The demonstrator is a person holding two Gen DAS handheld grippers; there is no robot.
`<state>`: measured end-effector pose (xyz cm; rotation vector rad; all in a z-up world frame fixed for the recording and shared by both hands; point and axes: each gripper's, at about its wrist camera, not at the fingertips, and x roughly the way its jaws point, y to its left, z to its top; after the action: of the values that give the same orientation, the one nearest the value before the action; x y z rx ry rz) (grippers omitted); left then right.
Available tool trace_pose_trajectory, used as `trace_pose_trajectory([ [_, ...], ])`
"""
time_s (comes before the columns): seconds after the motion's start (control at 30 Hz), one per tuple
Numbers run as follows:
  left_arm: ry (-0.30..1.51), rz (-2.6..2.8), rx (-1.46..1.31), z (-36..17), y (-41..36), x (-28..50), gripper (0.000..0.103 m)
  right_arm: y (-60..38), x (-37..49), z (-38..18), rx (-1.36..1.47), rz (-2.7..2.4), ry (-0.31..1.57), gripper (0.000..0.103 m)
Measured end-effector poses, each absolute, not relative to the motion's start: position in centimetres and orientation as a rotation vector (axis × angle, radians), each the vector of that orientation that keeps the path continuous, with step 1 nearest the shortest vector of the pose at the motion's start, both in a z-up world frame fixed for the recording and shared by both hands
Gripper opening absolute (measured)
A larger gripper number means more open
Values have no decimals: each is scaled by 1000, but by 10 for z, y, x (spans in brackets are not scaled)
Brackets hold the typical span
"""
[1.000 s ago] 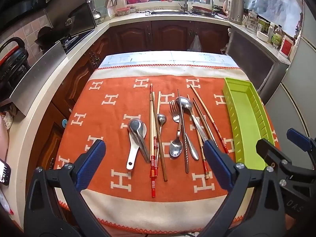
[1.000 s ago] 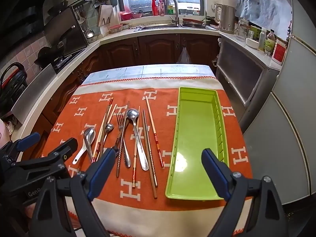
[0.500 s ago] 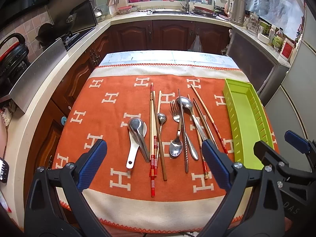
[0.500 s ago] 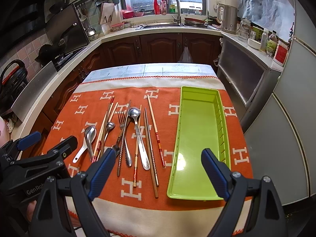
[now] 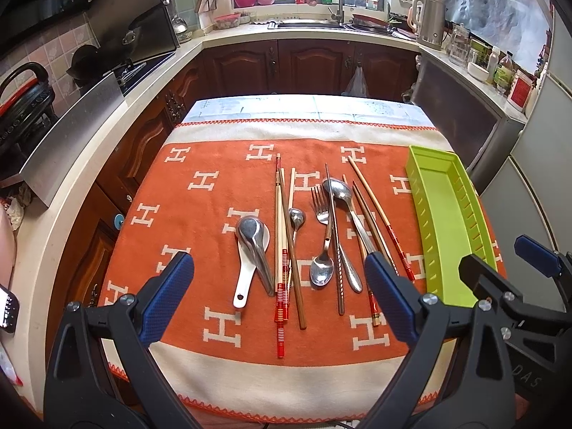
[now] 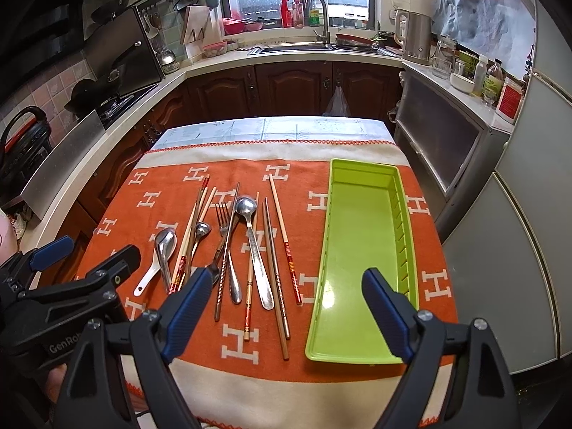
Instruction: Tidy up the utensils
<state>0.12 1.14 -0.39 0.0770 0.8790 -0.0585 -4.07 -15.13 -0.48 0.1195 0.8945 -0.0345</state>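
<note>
- Left wrist view: my left gripper (image 5: 279, 295) hangs wide open and empty over the cloth's (image 5: 200, 221) near edge; steel spoons, fork (image 5: 320, 204) and wooden chopsticks (image 5: 286, 236) lie in a loose row, bare orange cloth to their left.
- Right wrist view: my right gripper (image 6: 286, 307) gapes empty too; the glossy green tray (image 6: 357, 236), slotted along one wall, sits just right of the utensils.

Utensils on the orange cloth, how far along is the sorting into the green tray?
Nothing looks done yet: the green tray holds nothing. Nothing is in hand either; the left gripper and right gripper hover with jaws apart over the near edge. Everything is left: the spoons, the fork, the white spoon and the chopsticks lie on the orange cloth.
</note>
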Motion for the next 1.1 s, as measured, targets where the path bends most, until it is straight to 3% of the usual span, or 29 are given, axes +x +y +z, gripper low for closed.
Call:
trace_pose_trajectory([
  [1.1, 873, -58, 78, -1, 14, -2, 94, -148, -41, -3, 120, -30, 896, 81],
])
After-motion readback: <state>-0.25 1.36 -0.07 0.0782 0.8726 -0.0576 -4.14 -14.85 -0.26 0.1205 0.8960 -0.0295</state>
